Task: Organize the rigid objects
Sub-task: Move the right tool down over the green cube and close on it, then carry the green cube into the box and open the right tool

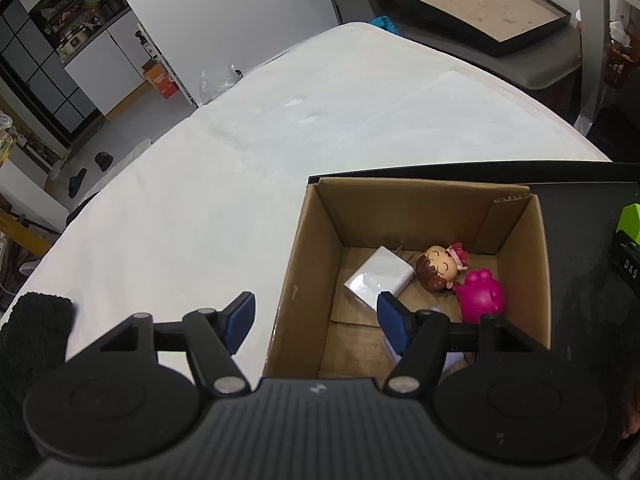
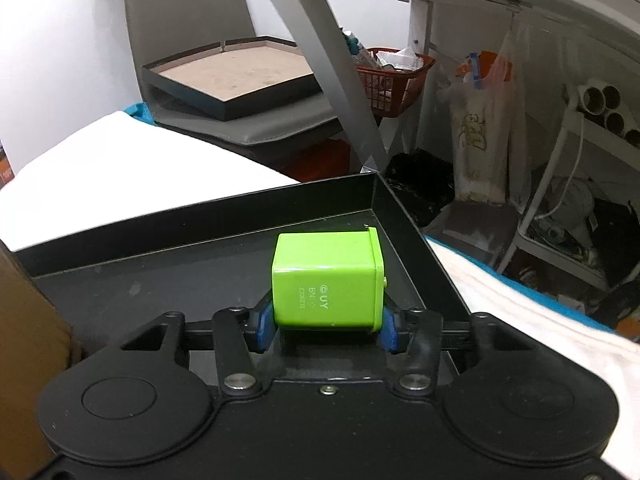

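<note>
The green box (image 2: 326, 280) is glossy smooth plastic. The cardboard box (image 1: 316, 248) is matt brown corrugated paper; at its 5 o'clock lies a shiny pink plastic toy (image 1: 482, 294). The black tray (image 2: 160, 268) looks smooth, faintly reflective.

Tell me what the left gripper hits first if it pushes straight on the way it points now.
Probably the cardboard box's left wall: the open left gripper straddles it, one finger outside, one inside above the white block. Depth is unclear.
</note>
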{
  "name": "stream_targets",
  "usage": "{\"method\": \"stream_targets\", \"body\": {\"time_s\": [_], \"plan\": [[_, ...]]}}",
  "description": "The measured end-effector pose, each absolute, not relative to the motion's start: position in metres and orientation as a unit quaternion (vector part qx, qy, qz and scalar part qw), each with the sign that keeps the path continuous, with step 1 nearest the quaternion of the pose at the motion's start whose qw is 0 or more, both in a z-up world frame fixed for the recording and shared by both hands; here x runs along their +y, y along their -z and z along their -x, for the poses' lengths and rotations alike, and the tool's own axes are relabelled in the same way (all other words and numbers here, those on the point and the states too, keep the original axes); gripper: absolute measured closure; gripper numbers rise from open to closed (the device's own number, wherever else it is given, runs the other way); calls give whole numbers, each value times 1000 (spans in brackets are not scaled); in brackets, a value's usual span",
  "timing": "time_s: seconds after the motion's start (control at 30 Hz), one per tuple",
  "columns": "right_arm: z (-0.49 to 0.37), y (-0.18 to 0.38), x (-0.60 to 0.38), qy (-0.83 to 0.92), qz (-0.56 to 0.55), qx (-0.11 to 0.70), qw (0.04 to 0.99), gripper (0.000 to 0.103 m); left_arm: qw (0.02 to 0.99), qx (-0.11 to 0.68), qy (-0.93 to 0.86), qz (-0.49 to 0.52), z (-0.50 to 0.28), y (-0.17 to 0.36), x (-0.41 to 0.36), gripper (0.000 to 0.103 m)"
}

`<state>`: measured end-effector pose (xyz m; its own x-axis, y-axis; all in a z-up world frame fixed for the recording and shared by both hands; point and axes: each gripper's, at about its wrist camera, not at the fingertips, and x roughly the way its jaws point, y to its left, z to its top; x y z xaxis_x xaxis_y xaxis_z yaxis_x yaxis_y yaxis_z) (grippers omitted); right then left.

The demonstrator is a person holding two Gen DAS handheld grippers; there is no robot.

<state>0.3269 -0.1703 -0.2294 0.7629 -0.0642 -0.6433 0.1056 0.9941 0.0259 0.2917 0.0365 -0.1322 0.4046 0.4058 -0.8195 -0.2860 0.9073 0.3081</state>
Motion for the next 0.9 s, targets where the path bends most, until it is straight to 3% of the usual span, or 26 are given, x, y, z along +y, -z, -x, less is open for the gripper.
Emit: {"method": "stream_targets", "body": {"time_s": [0.9], "plan": [[-250, 140, -137, -40, 54, 273, 960, 55, 861, 481, -167, 0, -237, 104, 59, 37]]}}
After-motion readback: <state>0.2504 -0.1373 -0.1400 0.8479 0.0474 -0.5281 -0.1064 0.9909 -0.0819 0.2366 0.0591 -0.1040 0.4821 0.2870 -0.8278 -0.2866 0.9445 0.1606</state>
